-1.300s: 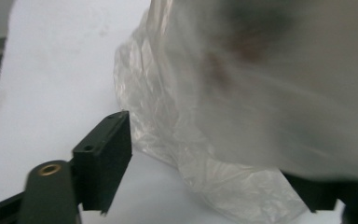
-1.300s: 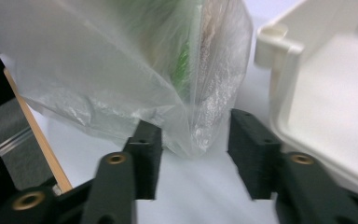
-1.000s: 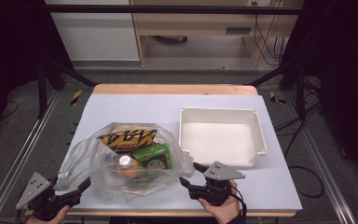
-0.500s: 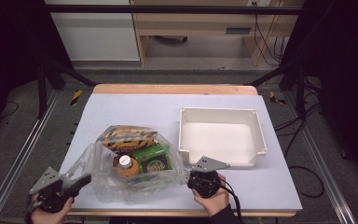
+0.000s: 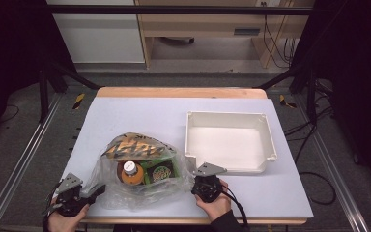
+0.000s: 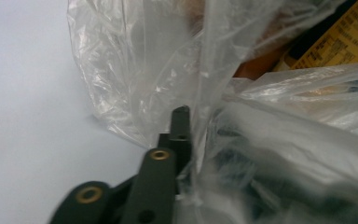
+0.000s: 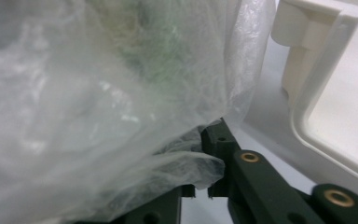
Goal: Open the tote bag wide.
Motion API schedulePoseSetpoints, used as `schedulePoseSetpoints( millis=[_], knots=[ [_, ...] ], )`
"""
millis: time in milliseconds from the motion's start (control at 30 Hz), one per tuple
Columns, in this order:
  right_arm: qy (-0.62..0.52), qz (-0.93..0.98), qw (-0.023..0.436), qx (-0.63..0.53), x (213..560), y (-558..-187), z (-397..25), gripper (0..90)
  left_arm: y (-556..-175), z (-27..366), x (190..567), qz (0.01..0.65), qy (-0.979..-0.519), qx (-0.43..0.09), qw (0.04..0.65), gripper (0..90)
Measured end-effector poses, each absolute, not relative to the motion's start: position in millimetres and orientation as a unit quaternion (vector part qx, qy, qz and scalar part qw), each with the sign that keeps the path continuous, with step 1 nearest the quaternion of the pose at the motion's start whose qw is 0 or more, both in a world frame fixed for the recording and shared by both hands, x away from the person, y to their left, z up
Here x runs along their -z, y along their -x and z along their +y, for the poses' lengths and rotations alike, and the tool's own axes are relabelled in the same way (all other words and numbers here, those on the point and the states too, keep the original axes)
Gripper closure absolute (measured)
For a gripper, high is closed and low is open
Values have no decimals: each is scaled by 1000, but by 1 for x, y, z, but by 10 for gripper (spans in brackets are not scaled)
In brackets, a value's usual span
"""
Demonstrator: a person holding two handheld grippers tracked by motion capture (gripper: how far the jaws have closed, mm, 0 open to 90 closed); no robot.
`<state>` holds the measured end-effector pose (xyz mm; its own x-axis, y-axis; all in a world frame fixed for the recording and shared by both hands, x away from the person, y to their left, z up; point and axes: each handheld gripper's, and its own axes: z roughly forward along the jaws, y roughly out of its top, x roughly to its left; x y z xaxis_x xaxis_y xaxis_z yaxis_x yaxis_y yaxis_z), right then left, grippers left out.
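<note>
Both grippers, left (image 5: pixel 95 189) and right (image 5: pixel 196 182), clamped on clear plastic bag (image 5: pixel 140 193) edges; best spread evenly, slowly, without tipping orange bottle (image 5: pixel 130 172).

Left tool (image 5: pixel 96 189), right tool (image 5: pixel 199 186) clamped

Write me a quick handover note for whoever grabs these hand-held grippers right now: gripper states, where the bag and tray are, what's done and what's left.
Left hand-held gripper: shut on the clear plastic bag, pinching its left edge.
Right hand-held gripper: shut on a fold at the bag's right edge.
The bag lies on the table's near side, holding a snack packet, an orange bottle and a green pack.
The white tray sits to the right, empty.
Done: both edges gripped.
Left, probably: open the bag and move its contents to the tray.
</note>
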<state>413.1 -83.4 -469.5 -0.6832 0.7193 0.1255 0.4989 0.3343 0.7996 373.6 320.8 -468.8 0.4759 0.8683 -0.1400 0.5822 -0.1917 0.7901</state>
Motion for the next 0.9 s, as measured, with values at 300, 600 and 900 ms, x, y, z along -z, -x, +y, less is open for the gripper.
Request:
schedulePoseSetpoints(
  millis=[300, 600, 900],
  knots=[
    [-341, 795, 147, -479, 446, -393, -97, 498, -358, 324, 446, 460, -709, -219, 488, 208],
    [-328, 762, 163, -534, 413, -376, -110, 298, -348, 322, 416, 442, -705, -244, 498, 93],
    [-312, 730, 177, -581, 371, -365, -119, 230, -330, 329, 379, 429, -690, -261, 522, 65]
  ],
)
